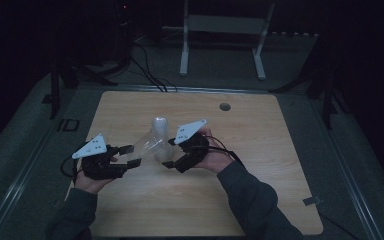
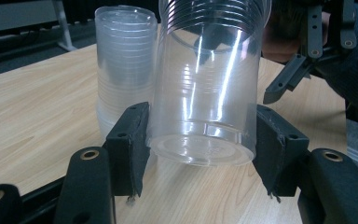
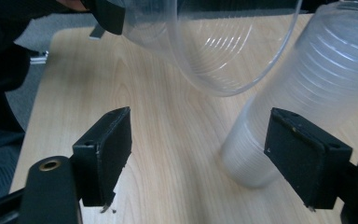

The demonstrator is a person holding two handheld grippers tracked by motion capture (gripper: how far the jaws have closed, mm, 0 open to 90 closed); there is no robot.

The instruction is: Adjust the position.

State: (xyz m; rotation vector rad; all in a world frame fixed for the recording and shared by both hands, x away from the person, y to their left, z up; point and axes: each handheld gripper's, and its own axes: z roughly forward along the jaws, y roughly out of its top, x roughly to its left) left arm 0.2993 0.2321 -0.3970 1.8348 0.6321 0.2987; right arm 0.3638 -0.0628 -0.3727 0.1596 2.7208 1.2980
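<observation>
Two hand-held grippers separating a clear plastic cup from a stack on a wooden table (image 1: 260,165).

The left gripper (image 2: 200,140) was clamped across the base of a single clear cup (image 2: 205,84), holding it tilted above the tabletop with its mouth toward the right gripper (image 3: 198,154). The stack of cups (image 3: 307,102) stood on the table just beside the held cup. The right gripper's jaws stood partly apart with nothing between the pads, one pad close against the stack's lower wall.
</observation>
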